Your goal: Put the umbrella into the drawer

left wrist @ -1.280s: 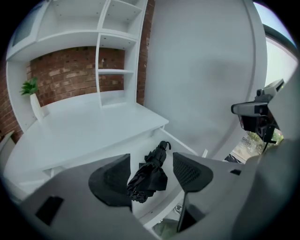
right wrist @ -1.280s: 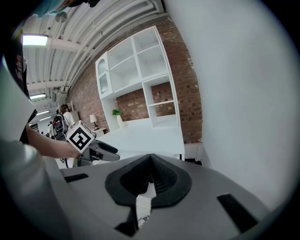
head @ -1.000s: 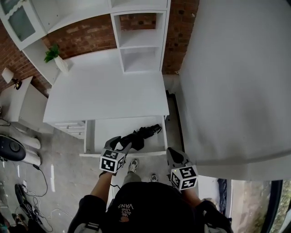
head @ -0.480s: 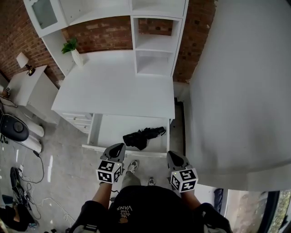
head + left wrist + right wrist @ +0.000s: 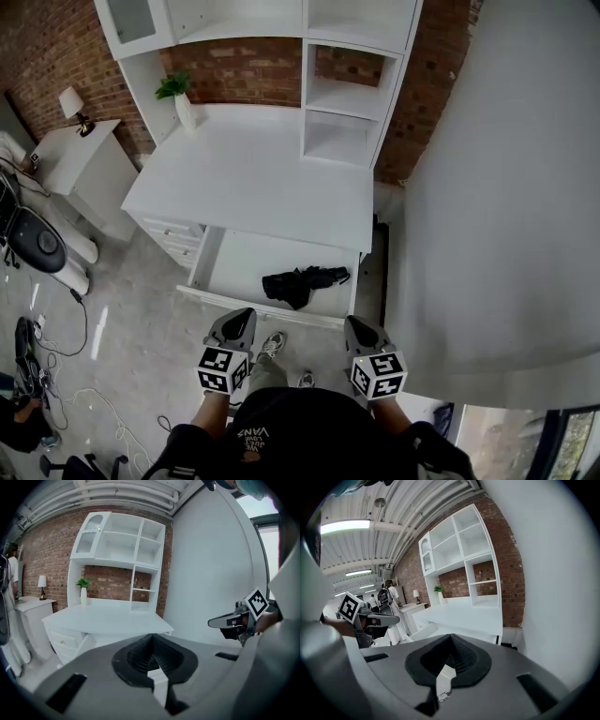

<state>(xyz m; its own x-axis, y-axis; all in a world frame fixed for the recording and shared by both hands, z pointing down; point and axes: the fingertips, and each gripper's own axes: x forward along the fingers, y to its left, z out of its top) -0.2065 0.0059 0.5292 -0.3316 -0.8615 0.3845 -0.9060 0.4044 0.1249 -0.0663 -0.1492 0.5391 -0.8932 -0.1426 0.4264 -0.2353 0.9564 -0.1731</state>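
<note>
White desk surface (image 5: 253,178), red brick wall (image 5: 244,70). Black folded umbrella (image 5: 302,282) in open white drawer (image 5: 234,267), long axis left-right, slim end right. Left gripper (image 5: 242,317), right gripper (image 5: 356,325): fingers clenched, empty.

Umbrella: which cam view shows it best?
Head view. The black folded umbrella lies in full sight inside the open drawer, with nothing covering it. The left gripper view and the right gripper view show the white desk, but no umbrella.
</note>
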